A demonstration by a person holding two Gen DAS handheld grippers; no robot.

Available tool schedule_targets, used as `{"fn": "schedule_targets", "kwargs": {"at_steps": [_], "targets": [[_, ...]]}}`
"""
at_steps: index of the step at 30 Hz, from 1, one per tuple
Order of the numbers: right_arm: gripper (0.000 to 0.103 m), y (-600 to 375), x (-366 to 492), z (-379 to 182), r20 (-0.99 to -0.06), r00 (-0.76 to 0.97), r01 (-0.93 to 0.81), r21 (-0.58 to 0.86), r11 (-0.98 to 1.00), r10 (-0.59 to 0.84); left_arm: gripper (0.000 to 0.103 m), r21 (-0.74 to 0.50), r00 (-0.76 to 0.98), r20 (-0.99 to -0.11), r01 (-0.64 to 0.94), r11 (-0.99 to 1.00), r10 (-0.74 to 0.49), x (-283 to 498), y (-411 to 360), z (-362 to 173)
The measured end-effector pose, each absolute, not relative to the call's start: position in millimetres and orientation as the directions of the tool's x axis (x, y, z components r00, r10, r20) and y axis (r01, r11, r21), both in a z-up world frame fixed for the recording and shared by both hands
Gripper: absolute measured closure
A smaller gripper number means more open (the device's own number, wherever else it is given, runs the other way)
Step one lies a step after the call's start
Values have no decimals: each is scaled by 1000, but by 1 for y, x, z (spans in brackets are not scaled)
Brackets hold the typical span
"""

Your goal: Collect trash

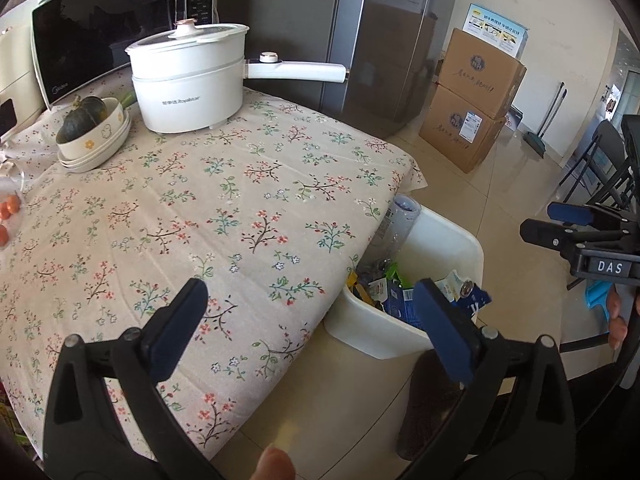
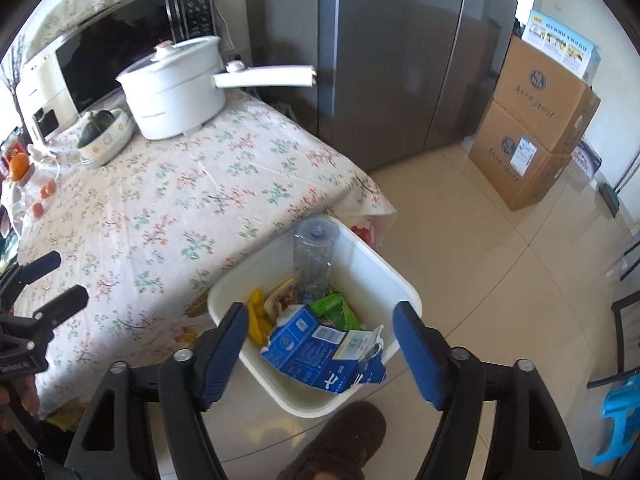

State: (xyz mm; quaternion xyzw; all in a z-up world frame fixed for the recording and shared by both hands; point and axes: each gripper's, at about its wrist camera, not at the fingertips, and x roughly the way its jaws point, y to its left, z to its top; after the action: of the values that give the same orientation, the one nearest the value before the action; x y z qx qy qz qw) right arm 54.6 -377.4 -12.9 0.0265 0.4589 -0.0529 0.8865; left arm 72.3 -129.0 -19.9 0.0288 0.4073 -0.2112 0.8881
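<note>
White bin (image 2: 394, 280) holds blue carton (image 2: 312, 354), clear bottle (image 2: 312, 256), wrappers; both grippers agape, empty.

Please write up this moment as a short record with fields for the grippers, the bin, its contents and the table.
left gripper: open, holding nothing, over the table edge beside the bin
right gripper: open, holding nothing, above the bin
bin: white, on the floor against the table
contents: blue carton on top, clear bottle standing on end, green wrapper, yellow scraps
table: floral cloth; no loose trash visible on it
on table: white pot, squash in stacked bowls, microwave behind
</note>
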Motion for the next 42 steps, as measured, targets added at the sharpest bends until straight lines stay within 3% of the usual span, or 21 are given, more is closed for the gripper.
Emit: {"fn": "schedule_targets", "kwargs": {"at_steps": [10, 22, 42], "targets": [[1, -329, -6, 10, -732, 671, 142, -24, 990, -114, 1, -80, 636, -725, 305, 949, -265, 25, -97, -4], [0, -292, -30, 0, -667, 733, 124, -65, 990, -135, 1, -84, 680, -700, 227, 970, -220, -4, -74, -5], [0, -291, -27, -3, -684, 721, 116, -41, 992, -113, 1, -82, 688, -692, 226, 971, -219, -9, -80, -4]]}}
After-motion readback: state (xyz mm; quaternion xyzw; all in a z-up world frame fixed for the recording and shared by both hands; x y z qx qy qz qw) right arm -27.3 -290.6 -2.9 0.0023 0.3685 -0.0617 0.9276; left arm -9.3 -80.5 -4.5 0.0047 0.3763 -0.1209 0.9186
